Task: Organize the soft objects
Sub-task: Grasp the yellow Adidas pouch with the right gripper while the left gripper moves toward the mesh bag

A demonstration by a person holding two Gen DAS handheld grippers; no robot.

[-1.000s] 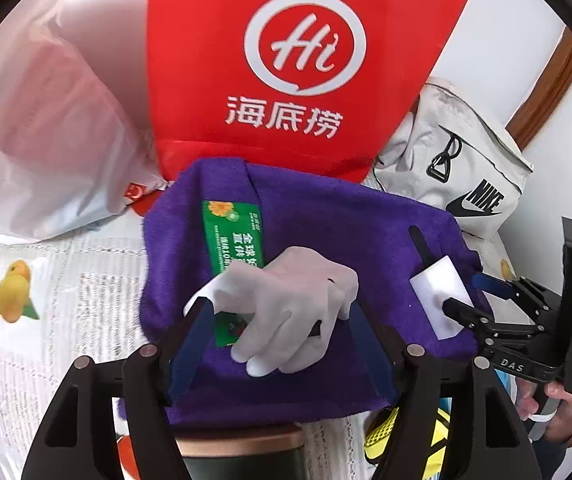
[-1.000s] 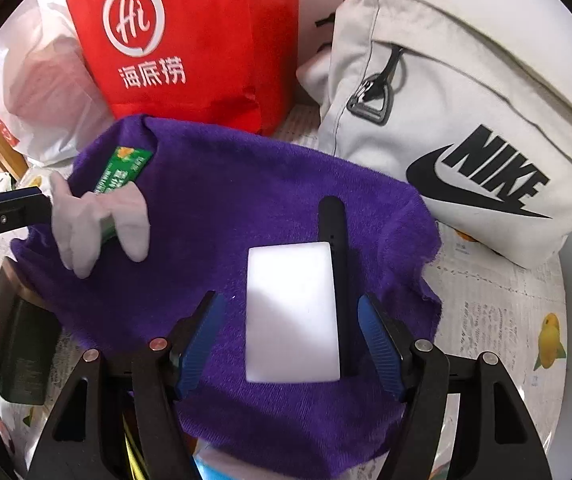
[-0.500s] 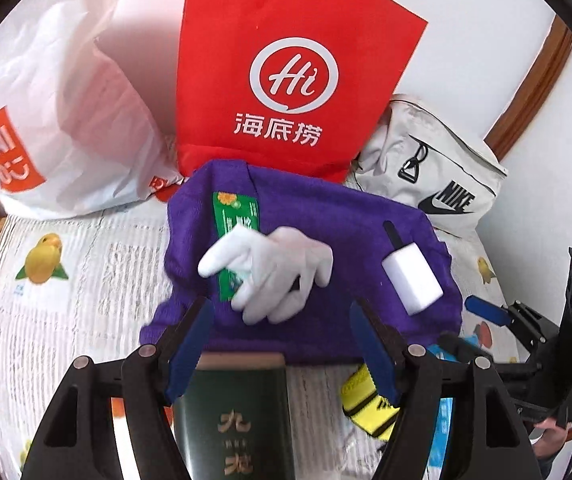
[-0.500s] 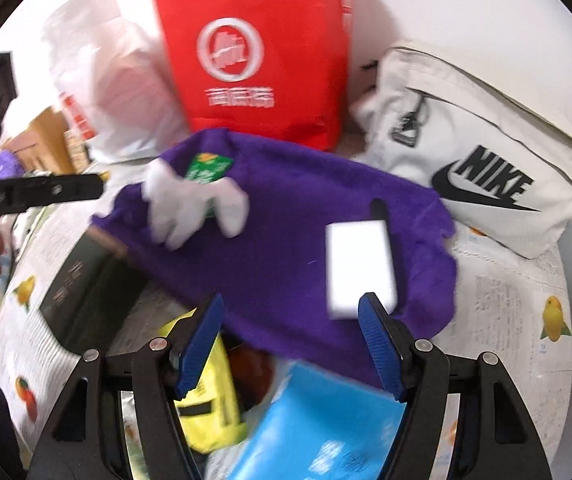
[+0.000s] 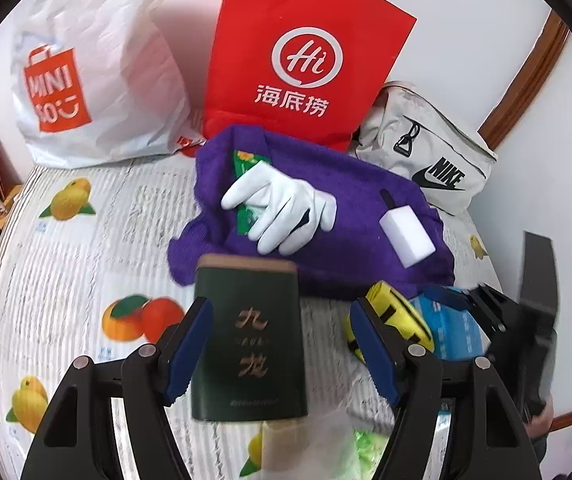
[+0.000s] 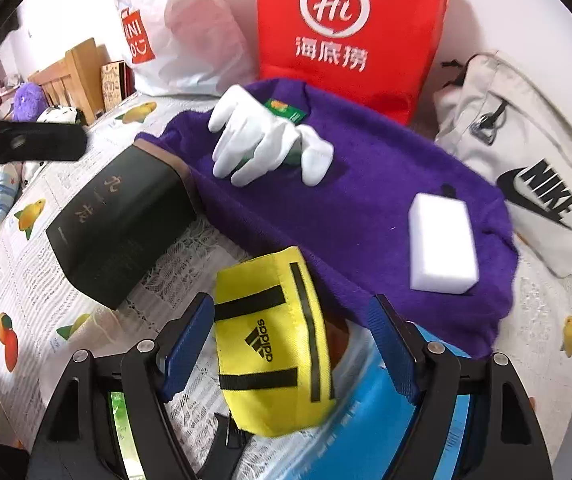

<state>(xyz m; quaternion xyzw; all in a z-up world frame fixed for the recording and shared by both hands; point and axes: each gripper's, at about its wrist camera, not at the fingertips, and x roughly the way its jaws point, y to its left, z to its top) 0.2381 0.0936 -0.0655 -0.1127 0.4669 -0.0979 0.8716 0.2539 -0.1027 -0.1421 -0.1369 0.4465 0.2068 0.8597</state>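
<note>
A purple towel (image 5: 326, 216) (image 6: 366, 200) lies spread at the back of the table. On it rest a white glove (image 5: 286, 208) (image 6: 261, 148), partly covering a green packet (image 5: 245, 164), and a white sponge block (image 5: 406, 232) (image 6: 442, 244). My left gripper (image 5: 281, 344) hovers open over a dark green box (image 5: 247, 340), nearer than the towel. My right gripper (image 6: 290, 344) hangs over a yellow Adidas pouch (image 6: 273, 340) (image 5: 394, 320). Its jaws are opening, and the pouch sits between the pads without being pressed.
Along the wall stand a red paper bag (image 5: 306, 60), a white plastic shopping bag (image 5: 97, 72) and a pale Nike bag (image 5: 426, 152). A blue pack (image 6: 366, 420) lies under the pouch. The fruit-print tablecloth (image 5: 85, 260) shows bare at the left.
Both grippers have drawn back from the towel, so the glove and the sponge now lie farther off. The green box and the yellow pouch have come between the fingers. The right jaws stand slightly wider.
</note>
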